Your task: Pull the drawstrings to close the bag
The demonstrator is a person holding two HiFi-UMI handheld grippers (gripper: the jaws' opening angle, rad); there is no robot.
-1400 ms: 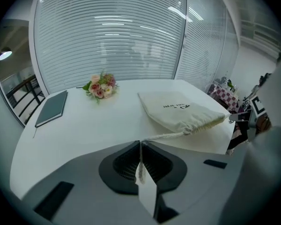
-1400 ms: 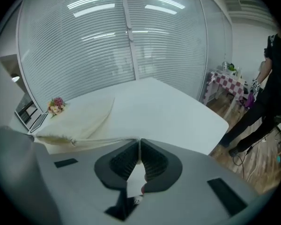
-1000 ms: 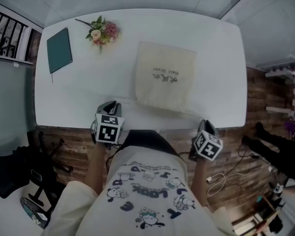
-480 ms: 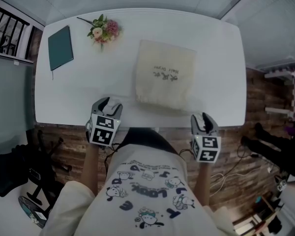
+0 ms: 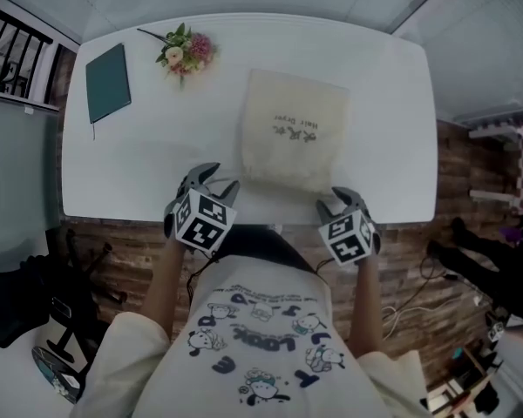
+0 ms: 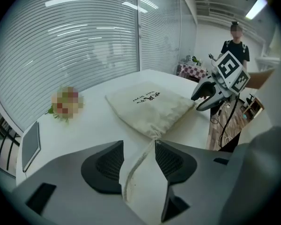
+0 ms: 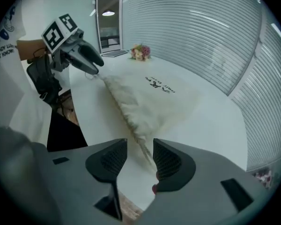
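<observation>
Both claws wide at the bag's near edge

My left claw (image 6: 138, 146) is opening, with a drawstring (image 6: 136, 168) lying loose between its jaws. My right claw (image 7: 140, 144) gapes around the other cord (image 7: 146, 154). From above, both cords are too thin to see. The bag (image 5: 294, 131) lies flat mid-counter (image 5: 139, 146).

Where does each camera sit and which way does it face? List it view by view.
Head view: on the person's head, facing steeply down at table, bag, own shirt, left hand-held gripper and right hand-held gripper.
Left gripper view: on the left one, facing along its opening jaws, drawstring between them, toward the bag.
Right gripper view: on the right one, facing along its parted jaws toward the bag.
Shared: each gripper view shows the other gripper and the bag.
</observation>
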